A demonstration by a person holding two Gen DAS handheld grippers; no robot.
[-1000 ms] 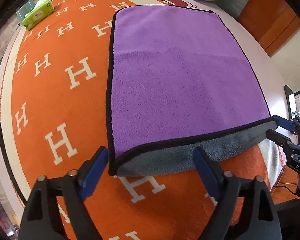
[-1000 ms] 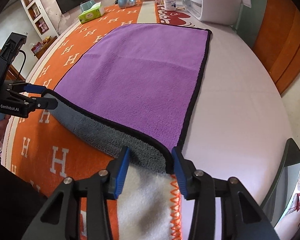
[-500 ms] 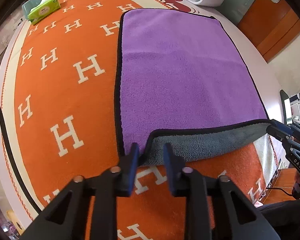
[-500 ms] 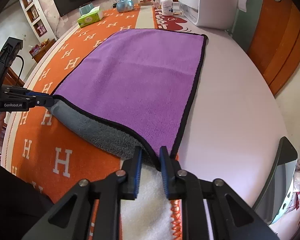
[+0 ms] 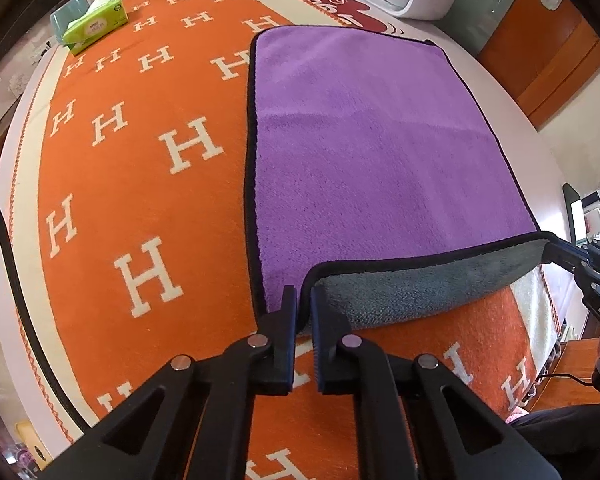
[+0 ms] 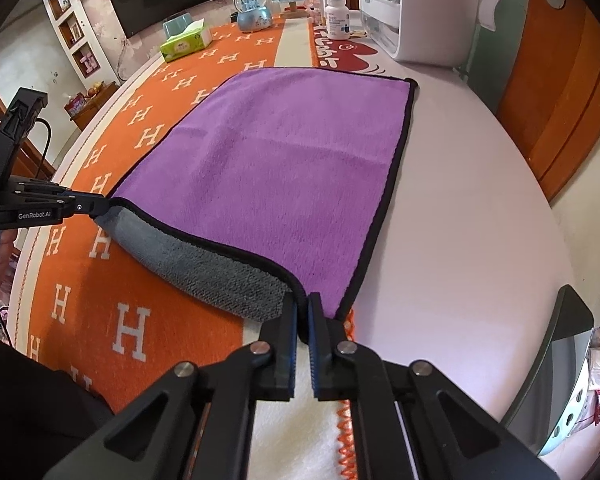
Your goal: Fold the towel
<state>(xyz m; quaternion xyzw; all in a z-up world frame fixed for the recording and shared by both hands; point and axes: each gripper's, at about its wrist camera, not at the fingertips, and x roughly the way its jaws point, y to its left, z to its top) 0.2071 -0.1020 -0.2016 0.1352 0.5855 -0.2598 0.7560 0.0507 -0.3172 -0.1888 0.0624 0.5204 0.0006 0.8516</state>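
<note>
Left wrist view shows the left claw (image 5: 305, 304), wide apart 1 second ago, now clenched on the near corner of the purple towel (image 5: 372, 152) on the bench, while the right claw (image 6: 303, 312) pinches the other corner, so lifting can begin.
</note>
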